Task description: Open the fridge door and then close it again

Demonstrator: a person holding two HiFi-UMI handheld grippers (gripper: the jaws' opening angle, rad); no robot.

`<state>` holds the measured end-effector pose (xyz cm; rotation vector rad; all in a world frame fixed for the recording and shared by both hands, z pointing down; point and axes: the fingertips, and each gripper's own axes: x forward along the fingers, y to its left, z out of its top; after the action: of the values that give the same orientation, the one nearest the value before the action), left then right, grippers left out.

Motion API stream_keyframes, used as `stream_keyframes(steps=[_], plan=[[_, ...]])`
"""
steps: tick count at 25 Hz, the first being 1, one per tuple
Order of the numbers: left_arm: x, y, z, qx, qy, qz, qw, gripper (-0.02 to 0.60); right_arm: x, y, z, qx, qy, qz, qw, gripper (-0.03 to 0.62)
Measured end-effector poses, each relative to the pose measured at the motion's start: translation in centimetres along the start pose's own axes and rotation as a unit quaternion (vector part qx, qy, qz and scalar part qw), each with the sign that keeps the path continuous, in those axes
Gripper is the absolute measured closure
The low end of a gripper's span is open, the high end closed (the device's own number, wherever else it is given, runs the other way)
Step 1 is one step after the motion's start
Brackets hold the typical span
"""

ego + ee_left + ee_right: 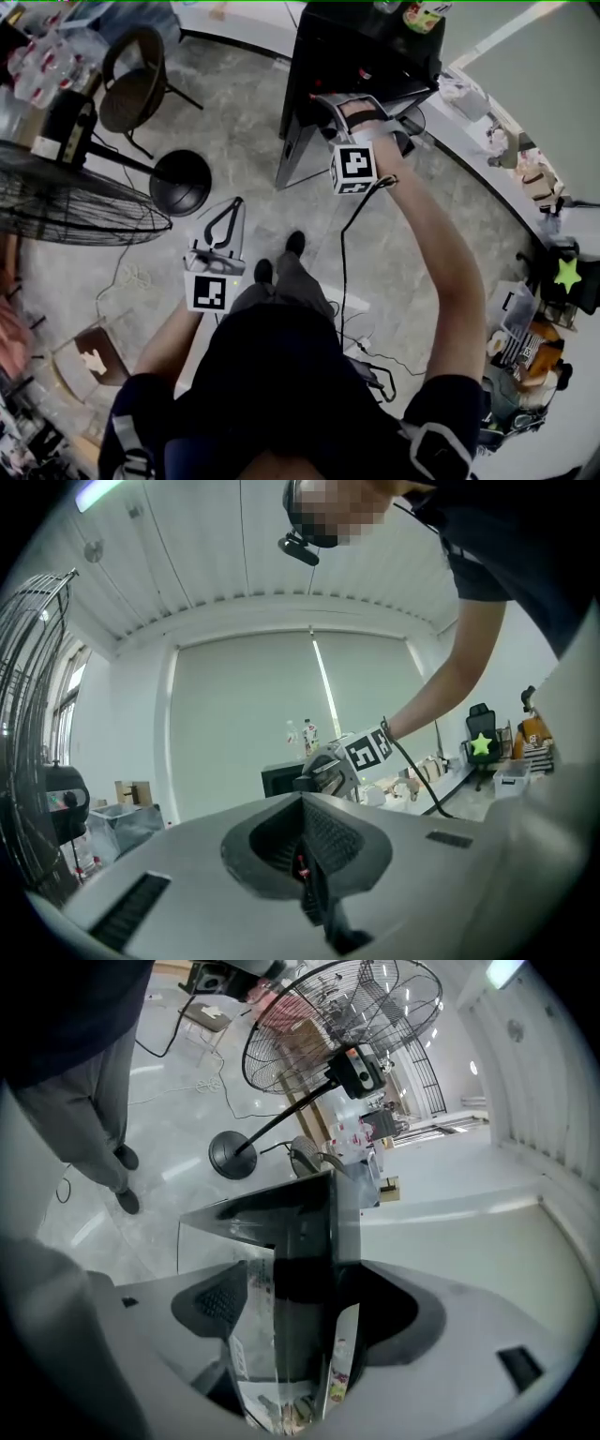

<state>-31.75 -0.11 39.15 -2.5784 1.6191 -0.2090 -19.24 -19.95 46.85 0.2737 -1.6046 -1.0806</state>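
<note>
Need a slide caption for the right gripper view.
The right gripper grips the edge of the open fridge door; a pedestal fan stands beyond.

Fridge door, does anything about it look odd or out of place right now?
The fridge door stands swung open from the black fridge, with its edge between the jaws of the right hand-held gripper. That fits opening it. I see no spill or damage, and nothing else stands out.

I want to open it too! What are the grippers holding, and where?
Right gripper grips the door by its edge. Left gripper: nothing.
</note>
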Motion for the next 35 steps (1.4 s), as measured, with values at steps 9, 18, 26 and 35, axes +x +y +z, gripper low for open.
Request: stream_keyframes(steps=[9,18,26,35], plan=[[5.3,1.0,-0.2,0.03,0.015,0.011,0.9994,0.558,4.7,-3.5,-0.8,0.035,-0.013,0.008,0.999,0.212],[10.7,1.8,-0.4,0.008,0.024,0.049,0.9985,0.558,8.9,-6.8,-2.7,0.077,0.002,0.007,0.997,0.212],[13.8,2.1,0.3,0.024,0.024,0.067,0.9972,0.558,11.5,-9.0,-4.3,0.11,0.02,-0.008,0.994,0.21],[16.0,3.4,-0.1,0.025,0.023,0.053,0.998,0.558,13.7,-10.8,-5.8,0.136,0.05,-0.023,0.989,0.21]])
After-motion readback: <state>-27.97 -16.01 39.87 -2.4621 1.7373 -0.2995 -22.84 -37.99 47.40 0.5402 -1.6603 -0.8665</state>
